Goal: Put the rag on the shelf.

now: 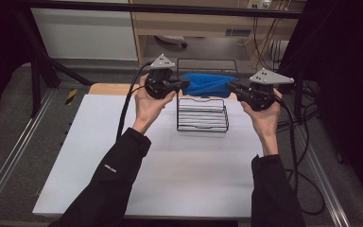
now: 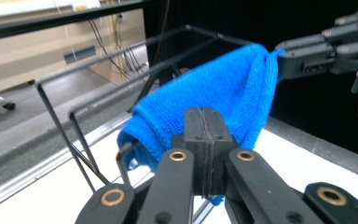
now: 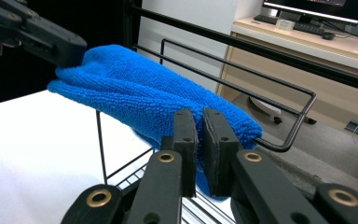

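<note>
Fuzzy blue terry cloth [image 2: 214,88], thin black wire rack [image 1: 202,115], matt white tabletop [image 1: 170,161]

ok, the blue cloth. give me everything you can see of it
The blue cloth looks like looped terry or microfibre, plain bright blue, bunched into a soft folded roll. It is held up between the two claws, stretched sideways over the top of the black wire rack. The left claw is shut on one end, the right claw pinches the other. In both gripper views it lies along the rack's upper wires, apparently resting on them. Part of it sags below the claws.
</note>
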### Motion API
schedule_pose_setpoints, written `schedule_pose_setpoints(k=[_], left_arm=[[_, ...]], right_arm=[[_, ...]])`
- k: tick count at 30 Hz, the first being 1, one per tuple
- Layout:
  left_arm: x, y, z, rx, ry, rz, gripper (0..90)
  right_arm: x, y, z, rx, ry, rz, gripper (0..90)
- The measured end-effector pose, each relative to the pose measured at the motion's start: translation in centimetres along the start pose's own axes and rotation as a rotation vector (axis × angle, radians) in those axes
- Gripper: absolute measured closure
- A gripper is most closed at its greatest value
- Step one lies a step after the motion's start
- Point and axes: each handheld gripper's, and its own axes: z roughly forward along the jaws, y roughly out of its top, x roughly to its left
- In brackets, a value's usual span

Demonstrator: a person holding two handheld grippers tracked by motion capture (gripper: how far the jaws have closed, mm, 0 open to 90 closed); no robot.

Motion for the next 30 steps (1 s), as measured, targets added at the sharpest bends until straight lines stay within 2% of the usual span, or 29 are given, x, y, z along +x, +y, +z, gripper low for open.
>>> schedule_pose_setpoints(k=[2,13,16,18,21,23,27,30], left_arm=[[-0.1,-0.2,0.2,0.013,0.006,0.014,89.9],[0.2,-1.1,0.9,0.039,0.009,0.018,89.9],[0.2,-1.2,1.0,0.041,0.015,0.024,89.9],[0.2,-1.2,1.2,0.044,0.02,0.029,89.9],[0.2,-1.4,1.3,0.048,0.026,0.034,89.9],[0.2,-1.5,1.4,0.052,0.028,0.034,89.9],[0.3,-1.8,1.7,0.052,0.027,0.03,89.9],[0.2,-2.1,1.8,0.05,0.026,0.04,89.9]], right_arm=[[0.0,-0.1,0.0,0.0,0.001,-0.002,84.1],[0.1,-0.1,-0.3,0.015,0.017,0.002,77.2],[0.1,0.0,-0.7,-0.009,0.022,0.016,71.3],[0.2,0.3,-0.9,-0.03,0.035,0.035,70.6],[0.5,0.8,-0.8,-0.038,0.045,0.034,70.2],[0.8,1.0,-0.5,-0.036,0.056,0.04,73.5],[1.1,0.5,0.4,0.02,0.06,0.08,87.6],[0.9,-0.6,1.1,0.062,0.054,0.104,90.0]])
